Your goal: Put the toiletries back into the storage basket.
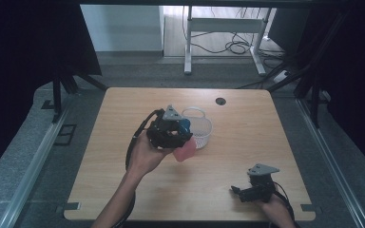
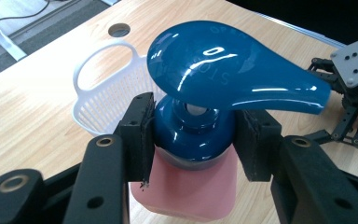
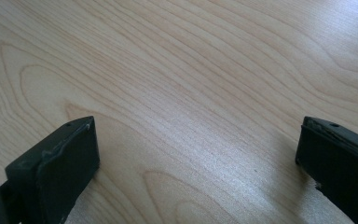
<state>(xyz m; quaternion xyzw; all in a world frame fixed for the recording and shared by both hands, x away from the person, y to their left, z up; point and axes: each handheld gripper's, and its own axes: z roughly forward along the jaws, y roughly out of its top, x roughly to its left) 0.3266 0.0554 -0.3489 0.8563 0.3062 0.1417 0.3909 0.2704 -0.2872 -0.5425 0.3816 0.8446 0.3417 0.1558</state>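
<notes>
the pink soap bottle (image 2: pixel 186 193) is grasped by the left tool (image 2: pixel 193 135), its 2 pads clenched on the blue collar just under the blue pump head (image 2: pixel 228 74). the bottle is held off the counter (image 1: pixel 247 156), hanging below the tool. a white mesh basket (image 2: pixel 105 100) is seen just beyond the tool. the right tool (image 3: pixel 196 158) is released, its jaws set wide over bare counter, well apart from the bottle.
</notes>
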